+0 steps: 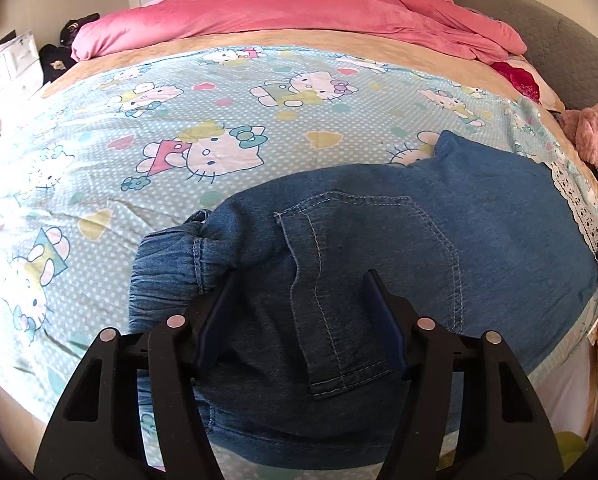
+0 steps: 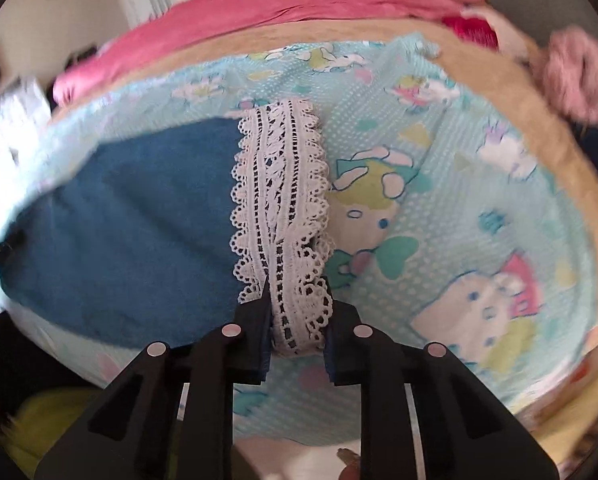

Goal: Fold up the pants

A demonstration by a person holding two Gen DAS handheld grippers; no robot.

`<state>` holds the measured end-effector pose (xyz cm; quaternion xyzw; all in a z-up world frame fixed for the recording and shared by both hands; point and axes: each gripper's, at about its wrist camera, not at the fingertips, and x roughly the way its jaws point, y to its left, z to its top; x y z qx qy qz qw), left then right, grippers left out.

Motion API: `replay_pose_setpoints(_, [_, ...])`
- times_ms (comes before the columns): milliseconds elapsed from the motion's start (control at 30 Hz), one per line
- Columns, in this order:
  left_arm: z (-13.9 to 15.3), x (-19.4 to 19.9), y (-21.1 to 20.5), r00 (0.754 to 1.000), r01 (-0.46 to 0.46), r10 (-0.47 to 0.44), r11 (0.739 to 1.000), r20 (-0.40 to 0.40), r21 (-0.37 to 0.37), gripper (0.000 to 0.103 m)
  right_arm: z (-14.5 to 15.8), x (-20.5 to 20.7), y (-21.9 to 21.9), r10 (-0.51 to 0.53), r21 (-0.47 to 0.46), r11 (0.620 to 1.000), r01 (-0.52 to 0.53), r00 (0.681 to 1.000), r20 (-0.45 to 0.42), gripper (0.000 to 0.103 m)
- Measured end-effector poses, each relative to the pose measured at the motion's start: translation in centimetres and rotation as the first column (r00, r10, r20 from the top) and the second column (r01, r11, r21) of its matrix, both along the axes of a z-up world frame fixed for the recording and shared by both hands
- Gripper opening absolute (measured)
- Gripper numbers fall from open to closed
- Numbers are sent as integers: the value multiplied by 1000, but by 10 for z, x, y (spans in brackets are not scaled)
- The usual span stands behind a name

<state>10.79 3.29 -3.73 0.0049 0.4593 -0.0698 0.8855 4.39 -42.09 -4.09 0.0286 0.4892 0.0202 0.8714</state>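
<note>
Blue denim pants with a back pocket and an elastic waistband lie on the bed, leg running to the right and ending in a white lace hem. My left gripper is open, its fingers straddling the seat of the pants by the pocket. In the right wrist view the pants lie to the left, and my right gripper is closed on the white lace hem, which sits between the pads. That view is blurred.
The bed has a light blue cartoon-cat sheet. A pink duvet is bunched along the far side. A grey headboard and a fuzzy pink item are at the right. White drawers stand at far left.
</note>
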Motion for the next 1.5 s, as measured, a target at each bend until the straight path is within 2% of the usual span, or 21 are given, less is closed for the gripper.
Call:
replay_pose_setpoints(67, [0,0,3,1000,0,0,1000,-2,-19,55,-7,-2,2,-1,-21,1000,1,1000,-3,19])
replay_pose_setpoints(200, [-1,0,7,1000,-2,2,999,-4,-43,54,-14,-4,-6,-33,23,999,32,999,7,25])
replay_pose_setpoints(233, [0,0,7,1000,-2,1,999,-2,-46,54,-11,-4,-9,-47,25,999,46,999,4,36])
replay_pose_setpoints(267, [0,0,7,1000,0,0,999,1,-48,54,-7,-5,-13,-62,26,998,62,998,1,40])
replay_pose_setpoints(367, [6,-4,6,1000,-1,1,998,-1,-61,54,10,-7,-20,-103,28,994,101,994,40,44])
replay_pose_setpoints(433, [15,-9,4,1000,-2,3,997,16,-73,62,23,-8,-20,-115,20,993,113,990,88,46])
replay_pose_setpoints(467, [22,-12,2,999,-3,5,998,34,-69,70,32,-5,-16,-111,20,994,109,987,119,46])
replay_pose_setpoints(567, [40,-17,-4,996,2,1,999,92,-34,72,49,7,2,-68,32,998,63,980,187,50])
replay_pose_setpoints(600, [45,-15,-8,995,14,-9,999,100,-47,72,52,13,12,-37,46,999,29,979,199,55])
replay_pose_setpoints(700, [48,-5,-21,995,39,-33,997,94,-66,72,54,39,61,99,74,990,-117,972,215,55])
replay_pose_setpoints(767, [42,5,-39,993,88,-83,994,81,-65,72,50,57,93,173,93,976,-195,964,200,55])
replay_pose_setpoints(867, [20,20,-61,993,114,-115,993,24,23,72,43,88,146,284,108,946,-305,943,176,55])
replay_pose_setpoints(933, [-6,30,-61,994,85,-77,990,-75,112,72,40,105,173,336,98,930,-353,929,158,55])
replay_pose_setpoints(967, [-17,31,-56,991,82,-72,993,-109,89,72,38,115,188,360,92,923,-375,922,146,55])
replay_pose_setpoints(1000, [-19,27,-51,992,81,-74,995,-101,59,72,34,123,198,380,96,914,-394,915,133,55])
replay_pose_setpoints(1100, [-17,19,-46,993,88,-84,995,-82,39,72,20,148,225,407,99,905,-414,910,82,55])
replay_pose_setpoints(1200, [-17,13,-39,993,94,-93,996,-77,5,72,3,165,243,413,79,907,-414,910,33,55])
replay_pose_setpoints(1300, [-16,12,-35,993,95,-96,995,-72,-17,72,-18,181,244,339,-48,940,-339,941,-10,57])
replay_pose_setpoints(1333, [-16,12,-36,993,97,-97,995,-69,-15,72,-23,189,237,321,-17,947,-321,947,-6,61])
replay_pose_setpoints(1433, [-16,11,-38,993,98,-98,995,-64,-7,72,-27,199,222,269,76,961,-267,963,-8,61])
replay_pose_setpoints(1500, [-16,11,-38,993,97,-98,995,-62,-8,72,-25,200,219,252,51,966,-252,968,9,61])
